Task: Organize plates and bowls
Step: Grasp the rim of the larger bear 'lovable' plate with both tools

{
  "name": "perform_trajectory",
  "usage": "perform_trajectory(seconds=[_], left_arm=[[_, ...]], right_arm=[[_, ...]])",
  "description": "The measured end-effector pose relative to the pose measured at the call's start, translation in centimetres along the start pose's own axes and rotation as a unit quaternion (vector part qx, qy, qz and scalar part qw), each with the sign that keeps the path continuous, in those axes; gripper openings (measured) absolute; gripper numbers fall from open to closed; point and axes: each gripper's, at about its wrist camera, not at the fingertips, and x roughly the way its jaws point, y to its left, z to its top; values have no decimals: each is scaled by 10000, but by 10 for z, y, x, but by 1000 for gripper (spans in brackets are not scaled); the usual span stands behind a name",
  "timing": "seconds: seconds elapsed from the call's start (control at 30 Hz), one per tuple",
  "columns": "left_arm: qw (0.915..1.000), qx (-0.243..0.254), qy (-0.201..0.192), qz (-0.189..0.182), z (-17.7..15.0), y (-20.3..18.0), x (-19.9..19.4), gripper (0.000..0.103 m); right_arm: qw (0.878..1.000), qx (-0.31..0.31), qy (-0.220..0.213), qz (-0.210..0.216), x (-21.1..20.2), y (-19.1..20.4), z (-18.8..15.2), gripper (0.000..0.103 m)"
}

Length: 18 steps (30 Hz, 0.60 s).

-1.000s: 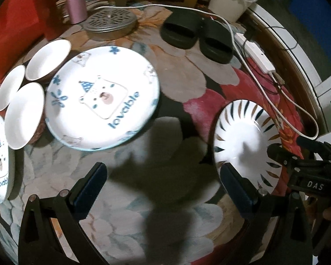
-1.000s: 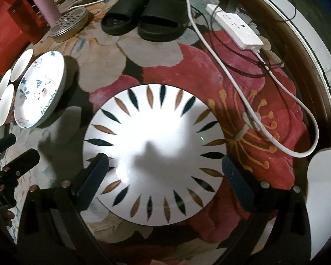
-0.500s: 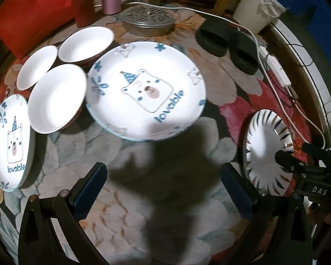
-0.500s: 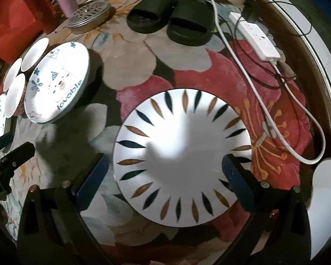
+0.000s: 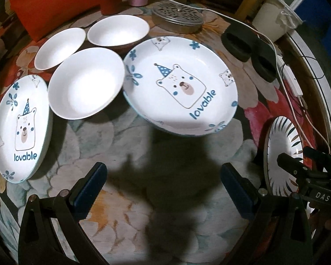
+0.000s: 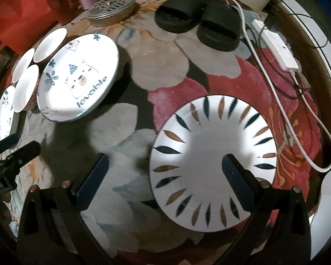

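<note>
Left gripper (image 5: 163,184): jaws spread wide, nothing between them, over the floral rug (image 5: 165,209). Landmark for all positions: the large bear plate (image 5: 181,86), lettered "lovable", lying on the rug ahead of this gripper.

Touching or just overlapping the large bear plate's left rim is a white bowl (image 5: 86,84). Two more white bowls sit beyond that one, the nearer-left bowl (image 5: 59,48) and the far bowl (image 5: 118,30). A smaller bear plate (image 5: 22,130) lies furthest left of the landmark, beside the first bowl.

Right gripper (image 6: 164,172): jaws also spread wide, gripping nothing. Its right finger (image 6: 234,176) overlies the leaf-pattern plate (image 6: 214,161); contact cannot be told. Left finger is over bare rug. The leaf-pattern plate lies well apart from the large bear plate, to its right.

Beyond the large bear plate: a perforated metal lid (image 5: 177,18), a pair of black slippers (image 6: 198,22), and a white power strip (image 6: 275,44) with cable.
</note>
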Motion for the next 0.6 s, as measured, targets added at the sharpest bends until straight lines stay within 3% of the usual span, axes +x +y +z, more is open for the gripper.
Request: perform_trajectory(seconds=[0.2, 0.43, 0.6], left_arm=[[9984, -559, -17, 27, 8, 26, 3, 102], [9909, -1342, -81, -95, 19, 41, 10, 101], [9846, -1731, -46, -221, 27, 40, 23, 96]], right_arm=[[9993, -200, -159, 266, 10, 26, 24, 103], [9963, -205, -329, 769, 27, 58, 77, 102], [9956, -390, -277, 811, 48, 74, 111, 82]])
